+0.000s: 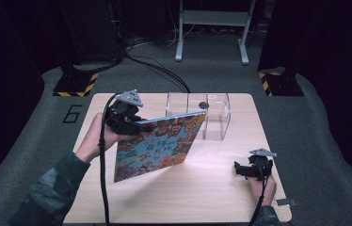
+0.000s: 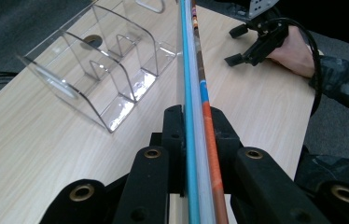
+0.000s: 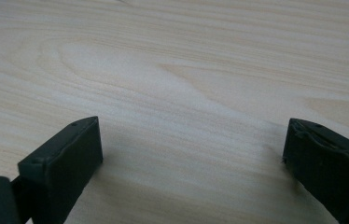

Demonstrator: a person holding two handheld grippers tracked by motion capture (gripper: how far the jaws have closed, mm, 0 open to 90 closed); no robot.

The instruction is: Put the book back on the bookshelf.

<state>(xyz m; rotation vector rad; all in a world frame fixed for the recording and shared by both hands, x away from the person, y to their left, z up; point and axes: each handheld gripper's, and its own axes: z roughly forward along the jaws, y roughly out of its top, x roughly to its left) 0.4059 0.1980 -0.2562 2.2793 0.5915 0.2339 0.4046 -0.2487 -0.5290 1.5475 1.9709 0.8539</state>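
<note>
**Book lifted on edge beside the clear organiser**

Over the worktop (image 1: 212, 188), in the high view, the left tool (image 1: 139, 123) was clamped on the upper edge of a colourful picture book (image 1: 160, 146), holding it off the surface with its cover tilted toward the camera. From the middle of the worktop, the book lay at about ten o'clock, its far corner just in front of a clear acrylic organiser (image 1: 216, 117) that stood at twelve o'clock near the far edge. A dark round mark showed on the organiser's back wall. The person's left hand (image 1: 94, 139) gripped the tool from the nine o'clock side, a black cable trailing down toward six o'clock. The right tool (image 1: 244, 170) rested low at about four o'clock, well apart from the book, its jaws spread with nothing between them, and the right hand (image 1: 263, 188) was behind it.

Along the left gripper view, the left tool (image 2: 196, 135) was closed on the book (image 2: 192, 84), whose blue and orange edges ran straight up toward twelve o'clock between the black jaws. The organiser (image 2: 98, 70) stood at ten o'clock, its dividers upright and its compartments bare. The right tool (image 2: 238, 44) sat at one o'clock on the worktop (image 2: 46, 154), with the person's hand and patterned sleeve behind it.

Down in the right gripper view, the right tool (image 3: 191, 149) stood open, one jaw at seven o'clock and the other at four o'clock, with bare pale wood of the worktop (image 3: 177, 70) between and beyond them.
</note>
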